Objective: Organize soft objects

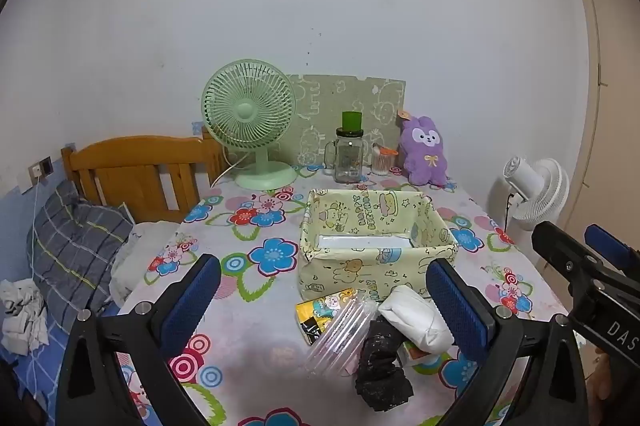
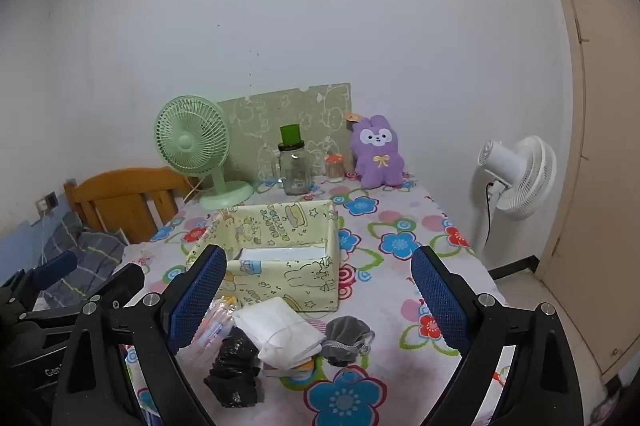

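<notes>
Pouch [image 2: 347, 340], white bundle [image 2: 280, 332] crowd black wad [image 2: 236, 366]; both grippers [image 1: 324, 290] [image 2: 316, 290] spread, empty; we risk dragging neighbours, missing box [image 2: 276, 266]

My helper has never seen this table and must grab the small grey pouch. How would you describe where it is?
Start at the yellow cartoon-print fabric box in the middle of the flowered table. In the pile of small items just in front of it, the grey drawstring pouch lies at the right end, beside the white cloth bundle. It alone is soft grey velvet with a cord.
</notes>
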The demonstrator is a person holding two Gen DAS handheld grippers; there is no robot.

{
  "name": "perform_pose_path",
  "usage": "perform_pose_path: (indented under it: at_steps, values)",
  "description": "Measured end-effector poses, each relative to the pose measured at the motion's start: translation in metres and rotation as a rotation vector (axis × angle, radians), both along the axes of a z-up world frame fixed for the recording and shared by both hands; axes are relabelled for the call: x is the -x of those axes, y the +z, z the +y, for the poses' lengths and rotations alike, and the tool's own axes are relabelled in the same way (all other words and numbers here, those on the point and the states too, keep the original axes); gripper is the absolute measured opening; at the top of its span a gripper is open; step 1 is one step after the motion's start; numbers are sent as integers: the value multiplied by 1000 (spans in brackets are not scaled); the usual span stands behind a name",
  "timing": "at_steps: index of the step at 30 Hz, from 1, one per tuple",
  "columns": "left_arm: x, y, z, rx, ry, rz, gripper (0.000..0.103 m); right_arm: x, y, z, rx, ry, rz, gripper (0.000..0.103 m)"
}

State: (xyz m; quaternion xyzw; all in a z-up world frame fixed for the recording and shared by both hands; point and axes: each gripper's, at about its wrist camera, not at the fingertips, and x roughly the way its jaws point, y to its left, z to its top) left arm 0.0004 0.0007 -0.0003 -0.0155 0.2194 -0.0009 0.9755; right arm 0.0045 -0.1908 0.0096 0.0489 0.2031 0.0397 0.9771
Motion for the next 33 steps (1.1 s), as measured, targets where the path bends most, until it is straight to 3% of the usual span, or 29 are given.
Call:
perform_pose_path:
  at_steps: [10,33]
  values:
    - [-4,8,5,8,-25,12,103,4,1,0,-6,-11,-4,95]
    - [-9,-5,-4,9,-24,21,103,-1,1,1,-22,-4,17,95]
